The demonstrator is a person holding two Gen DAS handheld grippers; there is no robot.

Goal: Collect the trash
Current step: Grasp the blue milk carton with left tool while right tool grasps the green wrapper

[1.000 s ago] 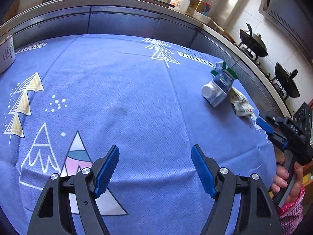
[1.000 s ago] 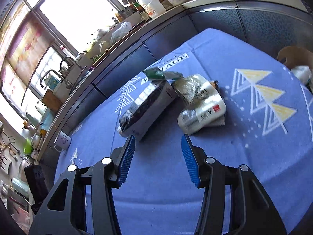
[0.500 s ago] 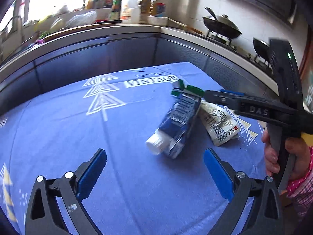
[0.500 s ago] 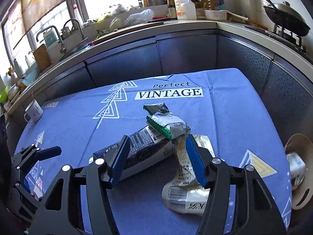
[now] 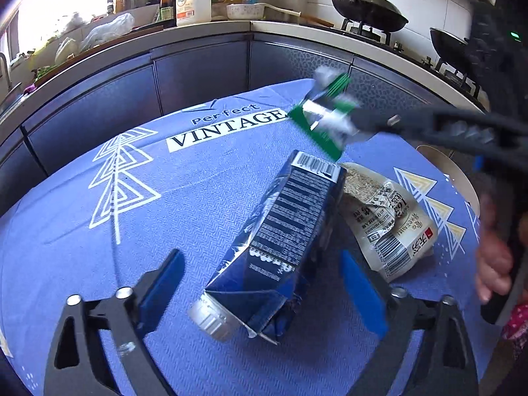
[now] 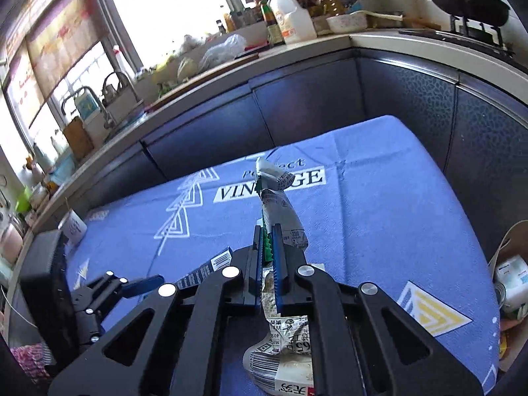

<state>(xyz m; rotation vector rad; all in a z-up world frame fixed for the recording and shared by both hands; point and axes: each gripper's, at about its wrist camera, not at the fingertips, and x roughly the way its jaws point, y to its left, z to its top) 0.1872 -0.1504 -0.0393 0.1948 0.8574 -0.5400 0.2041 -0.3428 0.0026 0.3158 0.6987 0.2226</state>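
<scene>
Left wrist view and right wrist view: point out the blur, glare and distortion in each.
Left wrist view: the green-and-silver wrapper and the right gripper are smeared by motion blur, the window washed out, the countertop bowed. Right wrist view: the window blows out white; the wrapper is sharp, the edges blurred.

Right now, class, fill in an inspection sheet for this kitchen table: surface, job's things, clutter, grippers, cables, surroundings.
Surface: blue tablecloth, printed triangles.
Job's things: green wrapper lifted; dark carton lying flat; pale wrapper beside it; paper bag at table edge.
Clutter: white mug.
Grippers: right gripper shut on green wrapper; left gripper open, straddling the carton.
Cables: nothing seen.
Surroundings: counter, wok, bottles.
</scene>
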